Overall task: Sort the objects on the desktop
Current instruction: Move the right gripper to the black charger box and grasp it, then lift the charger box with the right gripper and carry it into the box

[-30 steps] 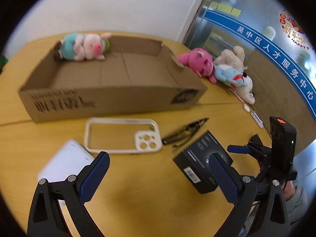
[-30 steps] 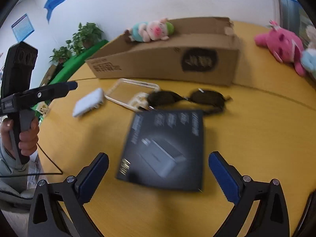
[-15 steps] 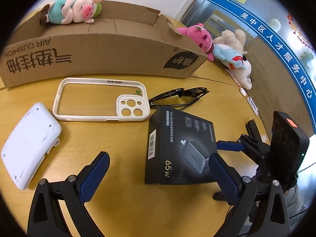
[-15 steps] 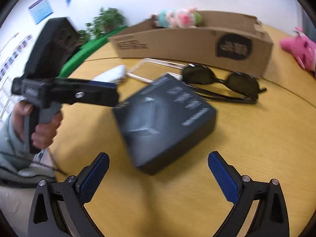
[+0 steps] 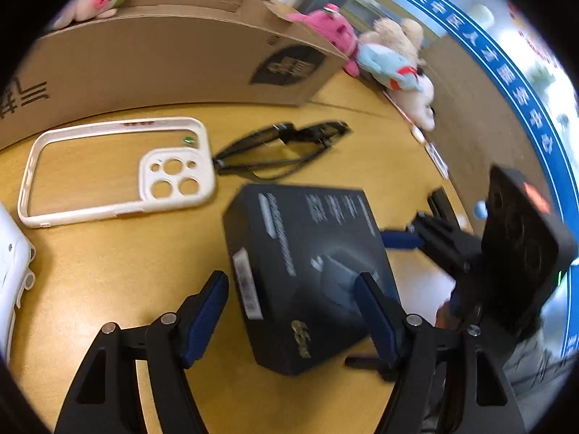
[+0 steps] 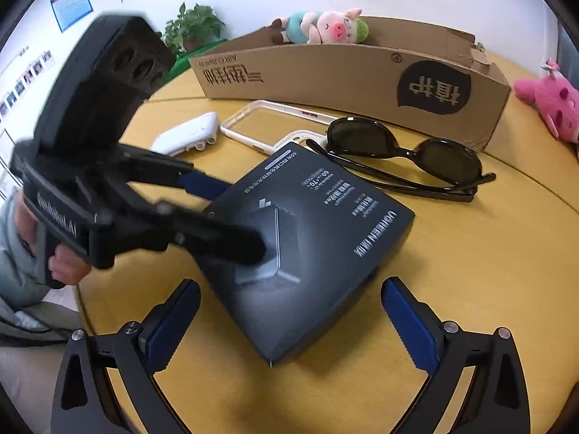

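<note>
A black charger box (image 5: 304,253) (image 6: 311,238) lies on the wooden table (image 5: 108,260). My left gripper (image 5: 293,300) is open and straddles the box's near end: one finger lies over its top, the other at its left side. It shows in the right wrist view (image 6: 231,213) reaching over the box. My right gripper (image 6: 289,311) is open, its fingers either side of the box's near corner. Black sunglasses (image 6: 405,155) (image 5: 282,144), a white phone case (image 5: 115,170) (image 6: 264,123) and a white device (image 6: 188,133) lie beyond.
A long cardboard box (image 6: 362,72) (image 5: 163,54) stands at the back with a pig plush (image 6: 322,29) in it. A pink plush (image 6: 553,101) (image 5: 333,32) and a light blue plush (image 5: 391,61) lie to its right. A plant (image 6: 191,25) stands behind.
Both grippers have moved forward and closer to the charger box. The left gripper has narrowed and now straddles its near end. The right gripper stays wide open.
</note>
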The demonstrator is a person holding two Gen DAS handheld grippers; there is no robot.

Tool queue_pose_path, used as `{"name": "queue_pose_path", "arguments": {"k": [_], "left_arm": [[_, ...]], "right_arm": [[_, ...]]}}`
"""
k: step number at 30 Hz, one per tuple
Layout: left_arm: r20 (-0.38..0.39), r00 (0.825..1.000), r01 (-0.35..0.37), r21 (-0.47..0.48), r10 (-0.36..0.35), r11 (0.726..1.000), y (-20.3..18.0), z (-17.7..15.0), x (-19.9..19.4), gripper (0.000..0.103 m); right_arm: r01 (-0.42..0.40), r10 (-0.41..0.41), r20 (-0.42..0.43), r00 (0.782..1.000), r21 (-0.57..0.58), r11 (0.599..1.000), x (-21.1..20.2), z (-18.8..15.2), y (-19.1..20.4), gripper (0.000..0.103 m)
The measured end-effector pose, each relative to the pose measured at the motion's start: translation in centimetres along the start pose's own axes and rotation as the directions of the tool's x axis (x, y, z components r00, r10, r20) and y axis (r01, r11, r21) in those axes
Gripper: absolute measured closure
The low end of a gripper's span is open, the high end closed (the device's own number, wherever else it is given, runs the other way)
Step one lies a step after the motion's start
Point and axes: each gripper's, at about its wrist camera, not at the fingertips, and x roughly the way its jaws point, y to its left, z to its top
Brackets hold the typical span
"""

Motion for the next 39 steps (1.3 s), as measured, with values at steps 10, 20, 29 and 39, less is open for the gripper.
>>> {"name": "queue_pose_path", "arguments": {"k": [10, 20, 29, 39], "left_arm": [[0.03, 0.999, 0.012, -0.032, -0.011, 0.999, 0.1, -0.7, -0.6, 0.028], [0.207, 0.977, -0.047, 0.023, 0.041, 0.999, -2.7, 2.1, -7.6, 0.028], [0.371, 0.925, -0.144, 0.144, 0.081, 0.979, -3.4, 10.6, -13.8, 0.028], [0.479, 0.87, -0.247, 0.216, 0.118, 0.945, -2.7, 22.8, -18.5, 0.028]], "right_arm": [[0.121, -0.118, 0.045, 0.992, -0.085, 0.989, 0.3, 0.2, 2.6, 0.006], [0.16, -0.113, 0.252, 0.961, -0.171, 0.972, -4.7, 4.1, 4.8, 0.006], [0.256, -0.155, 0.381, 0.912, -0.232, 0.938, -7.8, 14.4, 4.0, 0.008], [0.278, -0.143, 0.473, 0.87, -0.228, 0.933, -9.2, 27.2, -0.3, 0.008]]}}
